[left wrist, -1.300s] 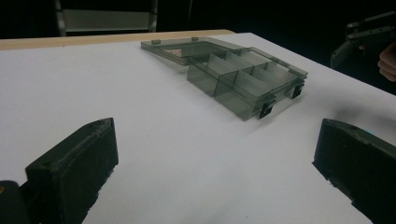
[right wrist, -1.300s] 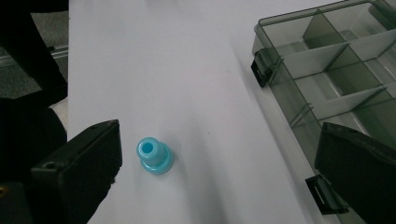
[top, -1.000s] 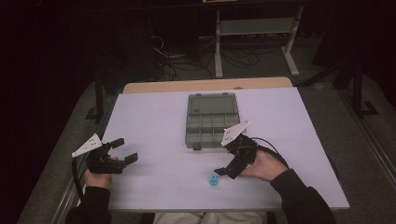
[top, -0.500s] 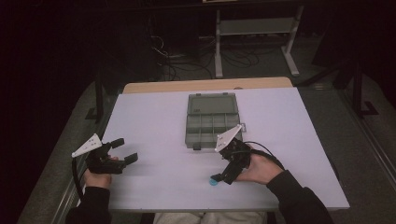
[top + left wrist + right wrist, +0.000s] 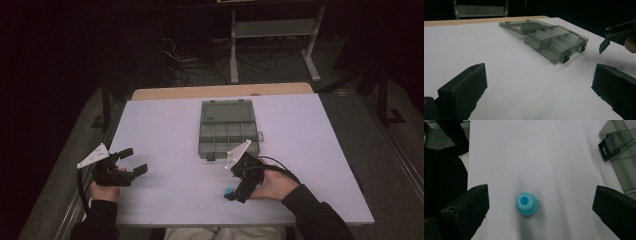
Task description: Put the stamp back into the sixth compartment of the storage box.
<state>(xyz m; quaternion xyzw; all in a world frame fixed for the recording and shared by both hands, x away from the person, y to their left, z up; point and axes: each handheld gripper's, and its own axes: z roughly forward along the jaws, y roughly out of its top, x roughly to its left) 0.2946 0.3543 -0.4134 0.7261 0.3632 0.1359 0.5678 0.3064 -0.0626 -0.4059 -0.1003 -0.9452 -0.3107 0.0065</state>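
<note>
A small blue round piece [image 5: 526, 203] with a hole in its top lies on the white table [image 5: 165, 125] near the front edge; in the high view the blue piece [image 5: 228, 190] sits just under my right gripper [image 5: 234, 194]. That gripper [image 5: 539, 212] points down at it, open, with the piece between the jaws and untouched. A grey clear compartment box [image 5: 228, 128] lies open at the table's middle, its lid folded back. My left gripper [image 5: 134, 161] rests open at the front left, with nothing in it, facing the box [image 5: 554, 43].
The box's black latches [image 5: 607, 146] are close to the right of the right gripper. A brown board [image 5: 220, 91] edges the table's far side. A metal stand [image 5: 272, 35] and cables are on the dark floor beyond.
My right gripper has moved toward the front edge and tilted down over the blue piece. The left gripper has stayed put.
</note>
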